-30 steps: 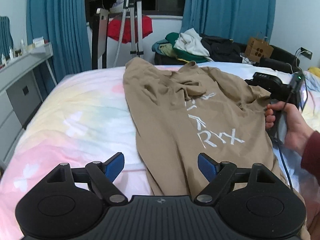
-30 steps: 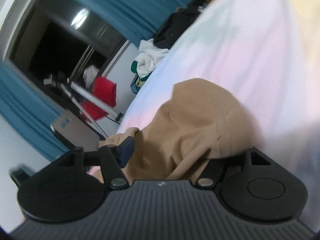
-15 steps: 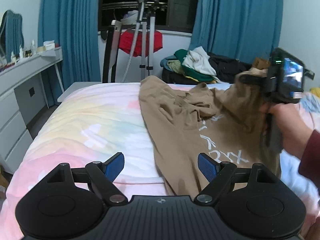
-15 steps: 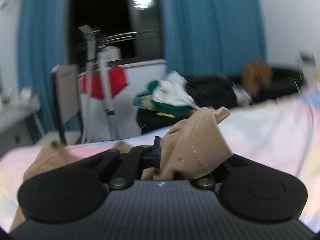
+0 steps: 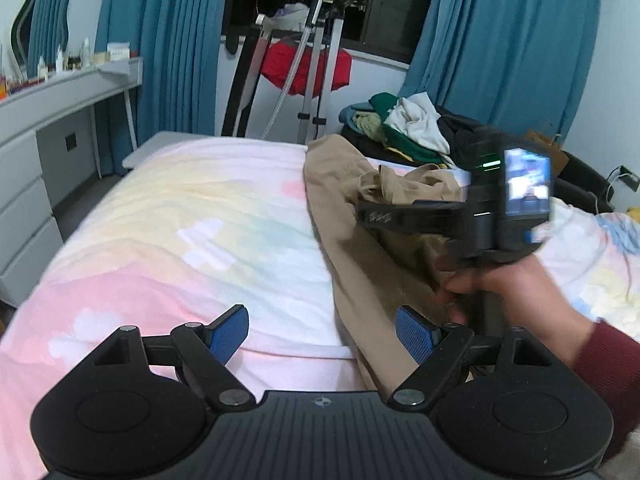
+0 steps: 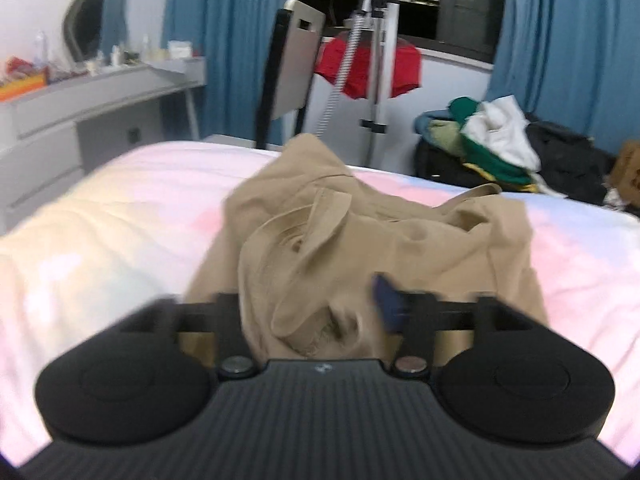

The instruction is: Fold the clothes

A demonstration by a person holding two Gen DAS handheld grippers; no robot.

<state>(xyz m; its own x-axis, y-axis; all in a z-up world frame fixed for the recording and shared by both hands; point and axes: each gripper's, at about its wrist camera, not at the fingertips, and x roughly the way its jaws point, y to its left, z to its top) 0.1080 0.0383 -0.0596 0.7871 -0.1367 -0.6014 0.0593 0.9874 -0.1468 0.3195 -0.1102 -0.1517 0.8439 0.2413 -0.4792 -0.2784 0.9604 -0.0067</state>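
Observation:
A tan t-shirt [image 5: 360, 240] lies on the pastel bedspread [image 5: 192, 232], its right side folded over toward the middle; it also shows in the right wrist view [image 6: 360, 232]. My left gripper [image 5: 322, 334] is open and empty above the bed's near edge, just left of the shirt's hem. My right gripper [image 6: 316, 308] hovers over the shirt with its fingers spread apart; a fold of tan cloth drapes between them, and one blue pad [image 6: 386, 304] shows clear of the cloth. The right gripper also shows in the left wrist view [image 5: 460, 212], blurred.
A pile of mixed clothes [image 5: 404, 128] sits beyond the bed's far edge. A metal stand with a red garment [image 5: 308, 64] stands by the window. A grey dresser [image 5: 48, 128] runs along the left wall. Blue curtains hang behind.
My right gripper carried the shirt's right edge leftward over the middle, and its fingers have spread open from their grip on the cloth. My left gripper stayed open, tilting upward slightly.

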